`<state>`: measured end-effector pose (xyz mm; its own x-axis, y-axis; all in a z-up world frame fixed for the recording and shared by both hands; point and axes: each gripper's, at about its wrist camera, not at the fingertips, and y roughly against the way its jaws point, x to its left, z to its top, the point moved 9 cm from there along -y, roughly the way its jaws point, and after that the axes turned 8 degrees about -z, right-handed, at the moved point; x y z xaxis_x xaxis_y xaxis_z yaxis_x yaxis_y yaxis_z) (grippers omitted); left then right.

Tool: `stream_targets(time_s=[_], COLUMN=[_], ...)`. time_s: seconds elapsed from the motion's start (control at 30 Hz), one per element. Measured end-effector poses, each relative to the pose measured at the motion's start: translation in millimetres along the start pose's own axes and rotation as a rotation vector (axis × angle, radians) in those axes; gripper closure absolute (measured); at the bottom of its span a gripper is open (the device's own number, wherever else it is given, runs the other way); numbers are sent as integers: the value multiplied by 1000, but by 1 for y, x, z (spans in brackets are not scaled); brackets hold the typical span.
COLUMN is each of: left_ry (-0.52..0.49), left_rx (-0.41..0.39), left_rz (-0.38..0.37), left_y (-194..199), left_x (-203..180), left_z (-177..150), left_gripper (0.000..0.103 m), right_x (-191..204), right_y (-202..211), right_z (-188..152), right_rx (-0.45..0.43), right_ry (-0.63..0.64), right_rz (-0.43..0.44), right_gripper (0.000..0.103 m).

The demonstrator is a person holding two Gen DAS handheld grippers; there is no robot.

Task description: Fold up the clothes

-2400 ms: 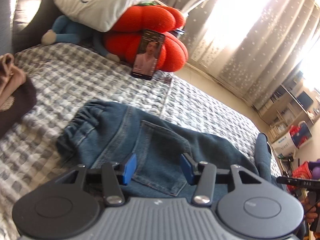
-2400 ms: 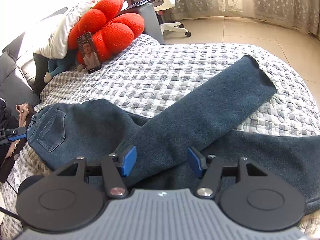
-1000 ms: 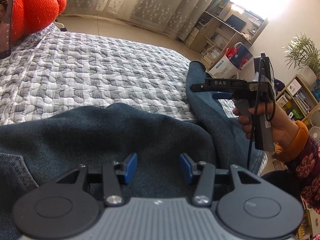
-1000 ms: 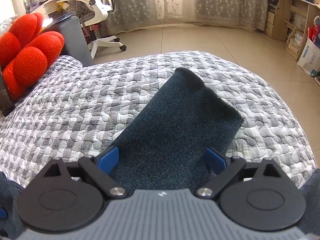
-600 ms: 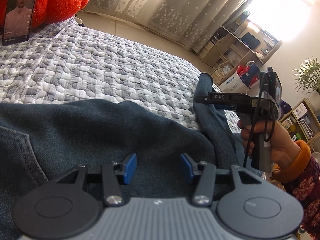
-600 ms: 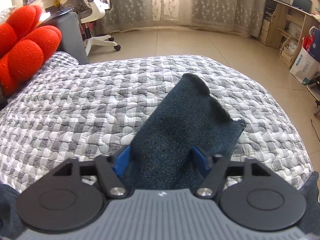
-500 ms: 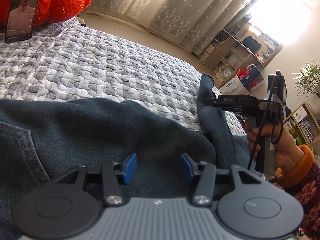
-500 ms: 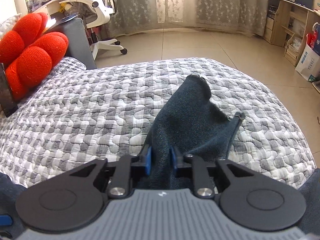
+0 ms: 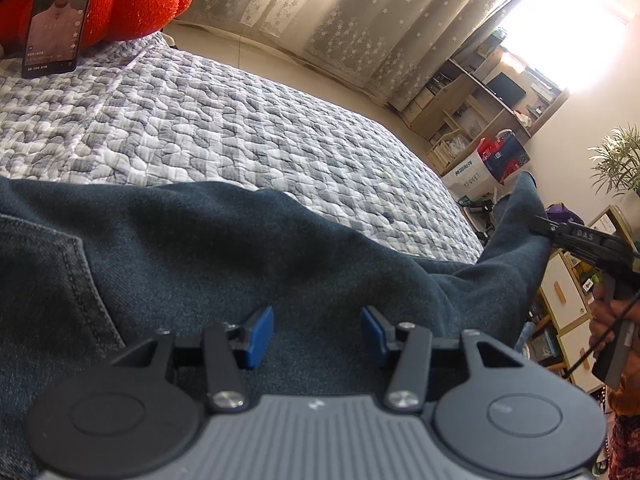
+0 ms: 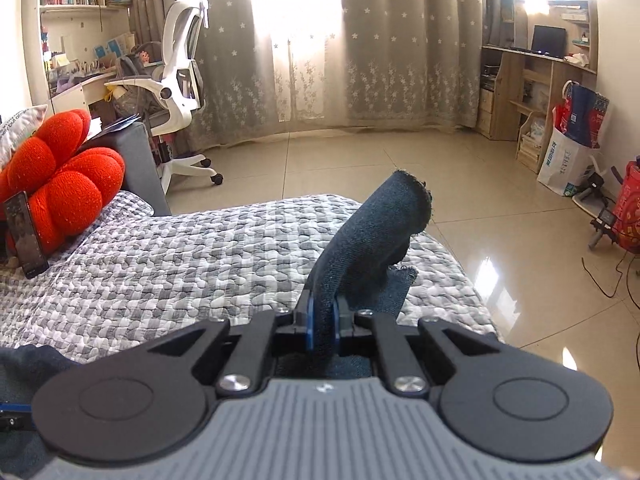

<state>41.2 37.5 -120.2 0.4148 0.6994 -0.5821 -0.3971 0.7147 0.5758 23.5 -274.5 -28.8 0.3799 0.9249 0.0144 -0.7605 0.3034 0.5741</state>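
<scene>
left gripper point(image 9: 316, 330): ribbed grey body, two black round discs, black arms with silver screws, blue pads | right gripper point(image 10: 322, 320): same build, seen from the left wrist as a black handle lettered "das", black cable hanging | sleeve point(image 9: 626, 444): floral over orange cuff

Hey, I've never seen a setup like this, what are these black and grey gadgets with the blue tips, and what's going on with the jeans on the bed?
There is no robot here: a person holds a hand-held two-finger gripper in each hand, and each gripper carries a wide-angle camera looking forward along its blue-tipped fingers. One picture comes from the left gripper, the other from the right gripper. A pair of dark blue jeans lies on a bed with a grey-and-white quilt. The left gripper's fingers stand apart just over the jeans, gripping nothing. The right gripper is pinched shut on the end of one trouser leg and holds it raised off the quilt, probably to fold it over. A red cushion with a phone leaning on it sits further back.
</scene>
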Motion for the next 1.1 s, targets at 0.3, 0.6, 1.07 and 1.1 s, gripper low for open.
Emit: stream_targets(time_s=[0.3,0.6,1.07,1.1], left_ry=[-1,-9,-131,-144], left_rx=[14,40,-57,-55], left_rz=[-1,26,171,174], left_y=[0,6,11,9], left_x=[-2,-2,-2,-1], left_z=[-2,-6,48,52], left_gripper=[53,53,32,30], right_x=[-45,-62,6,15], right_y=[-5,-9,2,0], right_z=[-41,-51,-34,-35], right_rx=[224,274,198,208], right_ry=[-167,-173,108,124], right_rz=[-2,-42,187,215], right_gripper=[92,57,37,37])
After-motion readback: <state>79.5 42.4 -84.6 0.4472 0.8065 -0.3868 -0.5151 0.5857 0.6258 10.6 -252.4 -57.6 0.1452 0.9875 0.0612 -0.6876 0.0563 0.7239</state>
